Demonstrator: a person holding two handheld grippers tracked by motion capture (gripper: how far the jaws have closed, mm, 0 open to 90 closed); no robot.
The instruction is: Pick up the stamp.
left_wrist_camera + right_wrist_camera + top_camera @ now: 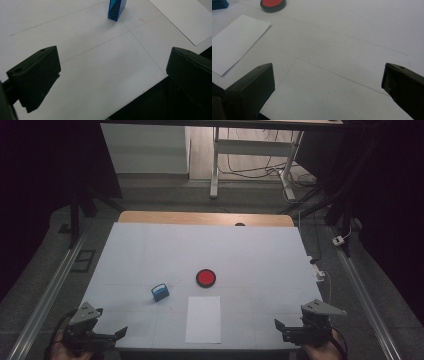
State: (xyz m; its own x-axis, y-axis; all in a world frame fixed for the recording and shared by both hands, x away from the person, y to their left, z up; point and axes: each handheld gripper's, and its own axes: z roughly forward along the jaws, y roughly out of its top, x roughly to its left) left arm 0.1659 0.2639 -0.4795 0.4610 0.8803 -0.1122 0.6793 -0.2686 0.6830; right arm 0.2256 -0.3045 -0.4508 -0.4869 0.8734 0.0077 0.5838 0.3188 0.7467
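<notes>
On the white table (150,245) a small blue box (160,292) stands left of centre, and it appears at the top of the left gripper view as the blue box (116,8). A round red pad in a black rim (205,278) lies near the middle, also the red pad (273,4). A white sheet of paper (203,318) lies near the front edge, the same sheet (235,42) (185,18). My left gripper (117,336) rests at the front left corner, open and empty. My right gripper (279,329) sits at the front right, open and empty.
A wooden strip (205,218) runs along the table's far edge. Beyond it stand a desk frame (252,150) and floor cables (250,170). Metal rails (45,300) flank the table on both sides. A white plug (340,240) lies on the floor at right.
</notes>
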